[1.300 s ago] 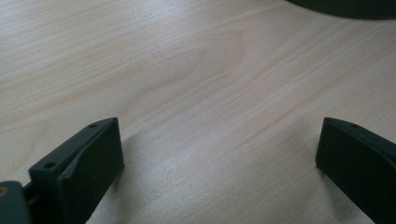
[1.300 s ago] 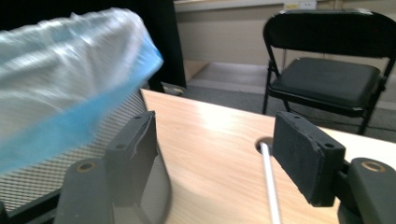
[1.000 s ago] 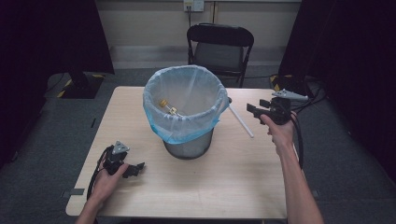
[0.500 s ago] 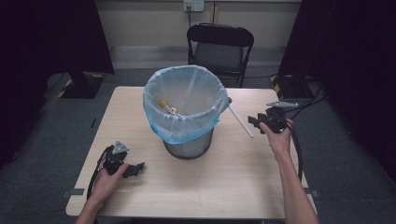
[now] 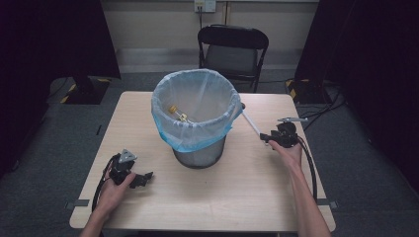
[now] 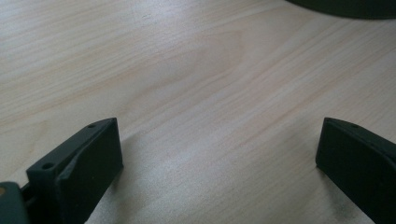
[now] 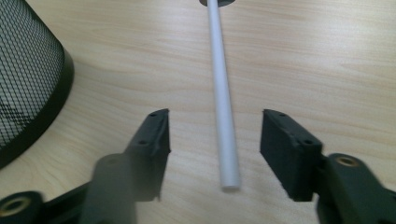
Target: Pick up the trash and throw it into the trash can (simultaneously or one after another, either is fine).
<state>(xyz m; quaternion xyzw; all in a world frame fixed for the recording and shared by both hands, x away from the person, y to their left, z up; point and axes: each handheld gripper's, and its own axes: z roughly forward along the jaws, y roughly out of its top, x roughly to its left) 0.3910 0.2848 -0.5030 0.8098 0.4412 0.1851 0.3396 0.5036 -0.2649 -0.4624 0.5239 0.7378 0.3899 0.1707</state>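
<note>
A thin white stick (image 5: 251,122) lies flat on the wooden table (image 5: 237,202), right of the bin, and runs away from my right gripper (image 5: 267,137). In the right gripper view the stick's near end (image 7: 224,140) lies between the two black jaws of my right gripper (image 7: 215,115), with a gap on each side. Those jaws have just been closing partway and stand open, low over the wood. My left gripper (image 5: 143,178) rests at the table's front left; it (image 6: 219,125) is wide open over bare wood.
A black mesh bin (image 5: 197,153) with a pale blue liner (image 5: 195,118) stands mid-table, and small yellowish bits (image 5: 177,112) lie inside. Its wall (image 7: 28,70) is close on the left of my right gripper. A black folding chair (image 5: 233,47) stands behind the table.
My right hand has come down from above the table's right edge to the stick's near end. Its jaws are narrower than before. The left hand has stayed put.
</note>
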